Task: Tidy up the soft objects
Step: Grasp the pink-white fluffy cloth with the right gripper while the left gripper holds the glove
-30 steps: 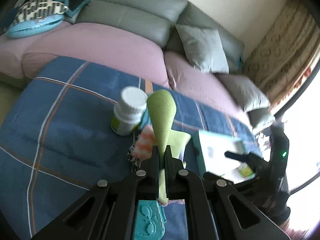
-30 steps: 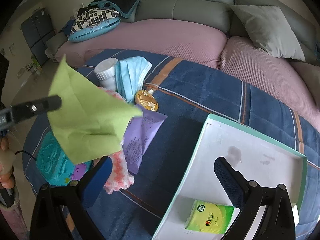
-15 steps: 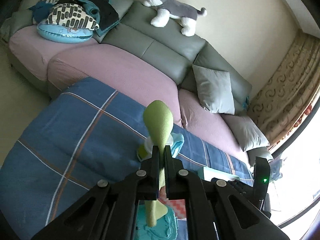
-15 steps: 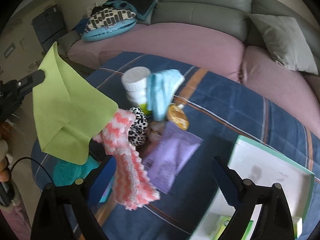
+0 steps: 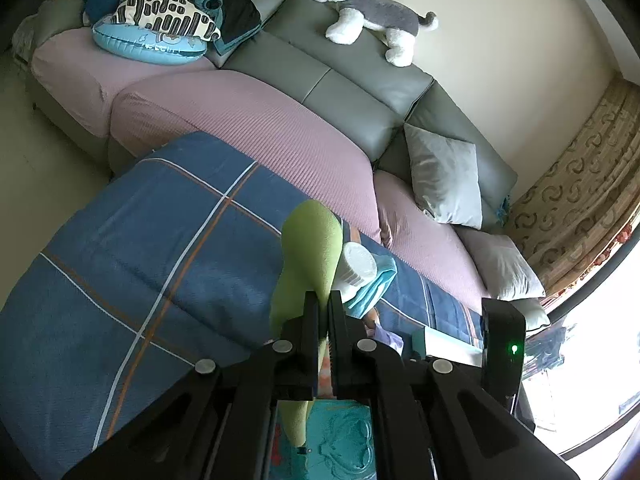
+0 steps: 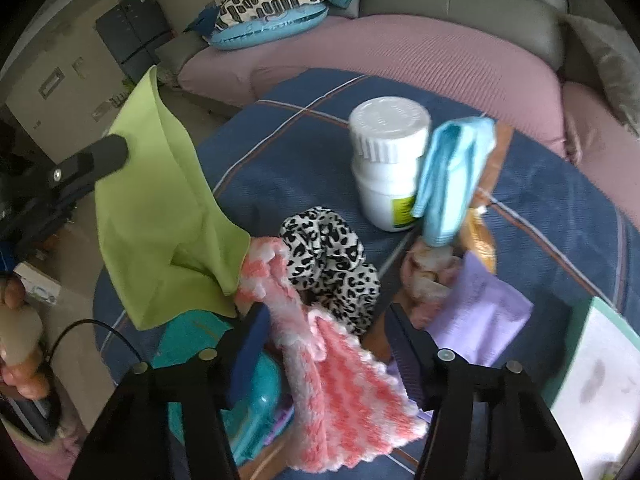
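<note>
The left gripper (image 5: 324, 308) is clamped on a green cloth (image 6: 160, 200), which hangs free above the blue blanket (image 5: 140, 260) with its lower corner brushing the pink knit (image 6: 340, 392). The right gripper (image 6: 324, 344) has just been closing from wide open; its jaws now straddle the pink knit, but the pads do not look pressed on it yet. A second ago this gripper looked over the white tray (image 6: 600, 380); it has since swung across to the heap, so the tray is now cut off at the right edge. This suggests the pink knit is the next soft thing to be picked, while the green cloth waits in the other hand. Behind the knit lie a leopard scrunchie (image 6: 332, 256), a white bottle (image 6: 388, 160) with a blue mask (image 6: 448, 184) leaning on it, and a purple packet (image 6: 480, 312). The teal toy (image 6: 256, 392) is mostly hidden under cloth and fingers. Something pale pink and an orange packet beside the mask are too blurred to name. In the left view the cloth and gripper body cover nearly all the heap, and a person's hand (image 6: 16, 344) shows only at the frame edge.
</note>
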`<state>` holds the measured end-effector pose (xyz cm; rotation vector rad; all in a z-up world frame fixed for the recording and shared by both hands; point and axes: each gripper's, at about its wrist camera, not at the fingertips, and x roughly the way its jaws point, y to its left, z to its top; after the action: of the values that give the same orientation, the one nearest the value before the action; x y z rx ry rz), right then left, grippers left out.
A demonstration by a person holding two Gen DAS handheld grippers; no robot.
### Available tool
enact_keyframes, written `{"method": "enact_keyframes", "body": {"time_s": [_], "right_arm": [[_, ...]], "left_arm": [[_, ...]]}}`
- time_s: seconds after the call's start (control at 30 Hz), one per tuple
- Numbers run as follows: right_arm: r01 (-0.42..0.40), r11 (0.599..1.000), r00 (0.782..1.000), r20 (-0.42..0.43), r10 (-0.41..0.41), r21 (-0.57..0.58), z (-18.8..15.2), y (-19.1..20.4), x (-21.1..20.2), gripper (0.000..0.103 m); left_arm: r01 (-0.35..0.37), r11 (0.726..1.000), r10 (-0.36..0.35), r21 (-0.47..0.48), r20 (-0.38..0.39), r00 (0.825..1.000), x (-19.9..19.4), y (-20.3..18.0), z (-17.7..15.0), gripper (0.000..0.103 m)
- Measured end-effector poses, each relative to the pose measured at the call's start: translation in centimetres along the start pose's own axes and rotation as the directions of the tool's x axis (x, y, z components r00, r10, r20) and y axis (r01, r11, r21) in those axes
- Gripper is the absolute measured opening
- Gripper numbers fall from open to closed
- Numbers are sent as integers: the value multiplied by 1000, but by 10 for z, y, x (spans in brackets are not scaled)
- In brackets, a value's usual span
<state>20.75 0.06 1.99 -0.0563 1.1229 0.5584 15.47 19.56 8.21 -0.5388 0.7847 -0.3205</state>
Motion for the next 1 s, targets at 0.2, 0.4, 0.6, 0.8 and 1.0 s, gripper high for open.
{"method": "enact_keyframes", "body": {"time_s": [0.2, 0.4, 0.6, 0.8, 1.0], "right_arm": [[-27, 999, 999, -20, 27, 37, -11, -20, -5, 58], [-32, 999, 996, -83, 33, 21, -36, -26, -3, 57], [-22, 1000, 994, -105, 23, 11, -47, -27, 3, 46], [-42, 999, 996, -72, 44, 25, -56, -27, -5, 17], [-78, 994, 997, -13, 79, 70, -65, -35, -25, 12]], "left_arm": [[-30, 999, 30, -19, 24, 999, -6, 13, 3, 4], [-68, 996, 72, -53, 60, 996, -15, 29, 7, 4], [-87, 994, 91, -61, 65, 994, -20, 32, 7, 4], [-85, 994, 89, -61, 59, 994, -21, 30, 5, 4], [-66, 995, 70, -75, 44, 997, -16, 24, 0, 4]]}}
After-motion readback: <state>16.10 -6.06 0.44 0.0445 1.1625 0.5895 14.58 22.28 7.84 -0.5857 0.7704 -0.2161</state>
